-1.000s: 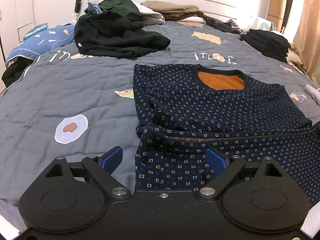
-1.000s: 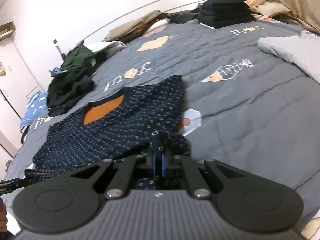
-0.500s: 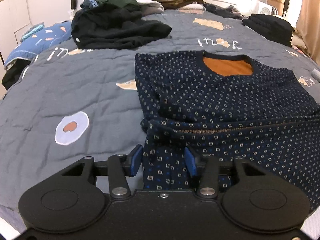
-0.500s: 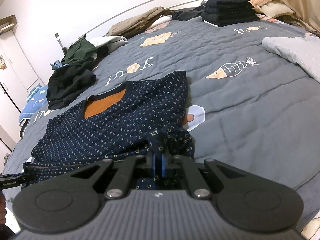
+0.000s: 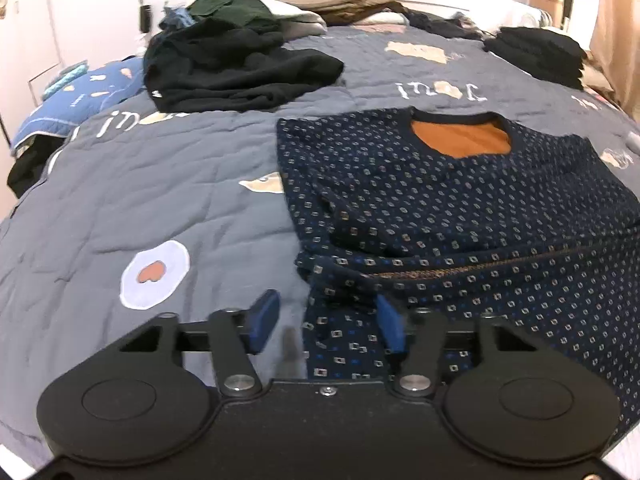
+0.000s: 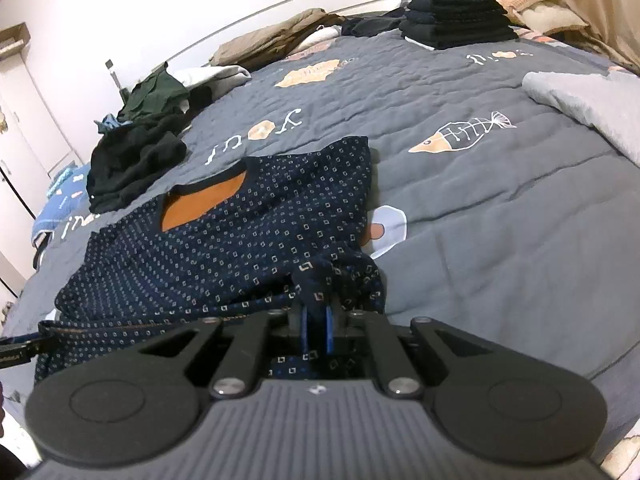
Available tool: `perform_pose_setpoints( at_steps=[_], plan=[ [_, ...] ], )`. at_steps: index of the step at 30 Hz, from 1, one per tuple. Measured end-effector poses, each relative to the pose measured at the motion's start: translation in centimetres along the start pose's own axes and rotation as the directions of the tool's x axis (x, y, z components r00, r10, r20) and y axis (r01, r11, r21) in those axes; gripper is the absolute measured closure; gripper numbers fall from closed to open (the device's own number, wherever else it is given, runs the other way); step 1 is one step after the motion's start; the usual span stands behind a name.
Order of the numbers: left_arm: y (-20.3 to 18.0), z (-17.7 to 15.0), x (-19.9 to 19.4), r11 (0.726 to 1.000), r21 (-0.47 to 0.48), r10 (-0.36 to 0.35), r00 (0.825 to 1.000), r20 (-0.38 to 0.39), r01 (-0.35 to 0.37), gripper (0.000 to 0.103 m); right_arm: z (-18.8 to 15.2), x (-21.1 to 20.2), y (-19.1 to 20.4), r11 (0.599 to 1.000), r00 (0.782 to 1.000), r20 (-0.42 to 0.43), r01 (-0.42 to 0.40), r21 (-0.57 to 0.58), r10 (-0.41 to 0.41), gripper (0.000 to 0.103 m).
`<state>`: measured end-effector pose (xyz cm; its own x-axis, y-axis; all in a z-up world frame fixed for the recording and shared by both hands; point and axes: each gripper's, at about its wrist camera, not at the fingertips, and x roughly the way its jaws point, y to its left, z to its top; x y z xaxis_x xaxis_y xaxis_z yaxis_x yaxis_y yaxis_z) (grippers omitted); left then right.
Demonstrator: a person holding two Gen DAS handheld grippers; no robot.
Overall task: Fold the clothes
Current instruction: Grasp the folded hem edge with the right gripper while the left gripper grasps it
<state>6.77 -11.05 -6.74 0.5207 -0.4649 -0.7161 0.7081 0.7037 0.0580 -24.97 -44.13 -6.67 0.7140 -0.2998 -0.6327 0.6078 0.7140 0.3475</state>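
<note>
A navy patterned sweater (image 5: 460,216) with an orange lining at the neck lies on the grey bed quilt (image 5: 160,200), its bottom hem lifted toward me. My left gripper (image 5: 326,320) is open, its blue pads astride the hem's left corner without pinching it. In the right wrist view the sweater (image 6: 240,240) spreads to the left. My right gripper (image 6: 316,328) is shut on the sweater's right hem corner, with cloth bunched between the blue pads.
A heap of black and green clothes (image 5: 236,64) lies at the far left of the bed. A stack of folded black clothes (image 6: 456,24) sits at the far right. A grey garment (image 6: 584,100) lies at the right edge. Beige clothes (image 5: 340,4) lie by the headboard.
My left gripper's jaws narrowed around the hem corner half a second ago and have now opened wider again. The right gripper stays shut on its corner and has risen slightly.
</note>
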Motion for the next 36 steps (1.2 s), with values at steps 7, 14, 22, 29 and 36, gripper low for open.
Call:
perform_pose_setpoints(
  at_steps=[7,14,22,29,36],
  plan=[
    [-0.6,0.0,0.6,0.999,0.027,-0.03,1.0,-0.003,0.03,0.08,0.0,0.1,0.0,0.998,0.999,-0.007,0.044,-0.035,-0.045,0.093],
    [-0.2,0.2,0.8,0.999,-0.003,-0.032,0.999,-0.019,0.032,0.081,0.0,0.8,0.1,0.994,0.997,-0.01,0.077,-0.081,-0.078,0.067],
    [-0.1,0.3,1.4,0.999,-0.014,-0.036,0.999,-0.037,0.035,0.079,-0.1,2.0,0.3,0.986,0.992,-0.014,0.121,-0.111,-0.123,0.062],
    [0.0,0.0,1.4,0.999,-0.015,-0.049,0.998,-0.031,0.048,0.083,-0.4,1.8,0.3,0.988,0.994,-0.009,0.107,-0.112,-0.109,0.093],
    [1.0,-0.3,-0.9,0.997,-0.062,-0.052,0.998,0.034,0.054,0.095,-0.1,-0.4,-0.1,0.998,0.997,0.051,0.052,-0.047,-0.049,0.099]
  ],
)
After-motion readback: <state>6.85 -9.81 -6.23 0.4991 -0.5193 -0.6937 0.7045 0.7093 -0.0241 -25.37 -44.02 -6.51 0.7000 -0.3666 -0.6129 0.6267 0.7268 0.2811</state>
